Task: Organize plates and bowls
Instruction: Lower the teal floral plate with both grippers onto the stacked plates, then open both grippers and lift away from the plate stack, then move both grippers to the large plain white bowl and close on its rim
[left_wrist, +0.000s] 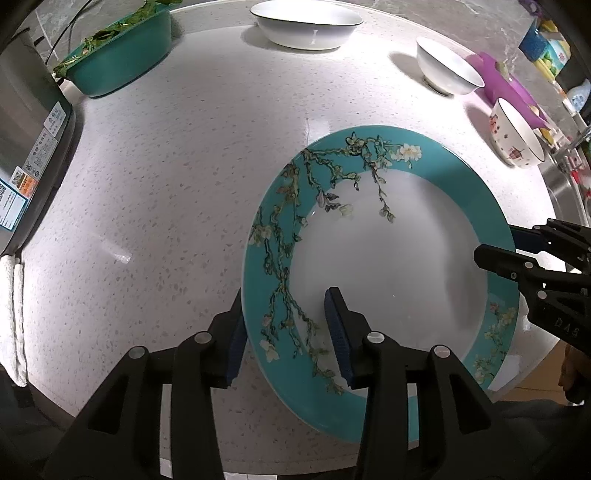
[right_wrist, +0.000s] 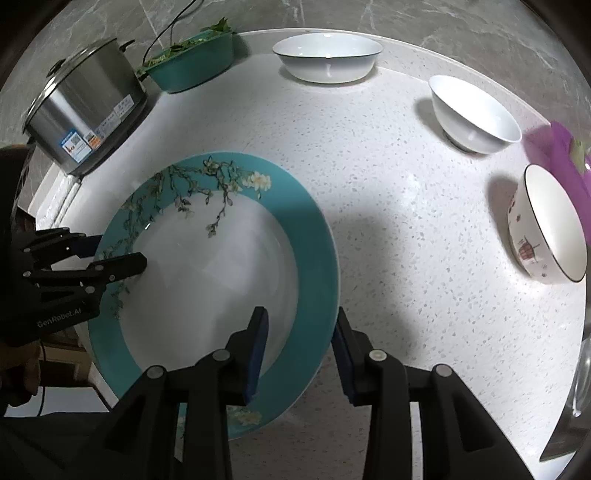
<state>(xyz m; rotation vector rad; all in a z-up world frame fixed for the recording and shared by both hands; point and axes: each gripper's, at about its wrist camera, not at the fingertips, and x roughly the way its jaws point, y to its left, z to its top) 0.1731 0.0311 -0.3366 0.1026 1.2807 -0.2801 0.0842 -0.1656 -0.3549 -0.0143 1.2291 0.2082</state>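
Both grippers are straddling the plate (left_wrist: 388, 266) rim, pads clear of it.

Left gripper (left_wrist: 291, 336) and right gripper (right_wrist: 299, 354) are standing slightly spread, pinching nothing; the plate is lying on the counter (left_wrist: 166, 184) edge (seemingly just set down). Bowls (right_wrist: 476, 114) are waiting beyond, probably next; whether the plate overhangs is unclear.

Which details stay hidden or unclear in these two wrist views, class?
- Teal floral-rimmed plate: near rim hidden by left gripper in left view, by right gripper in right view.
- Labels on the steel pot: too small to read.
- Purple item: cut by the right view's edge.
- Whether the pads touch the plate: unclear.
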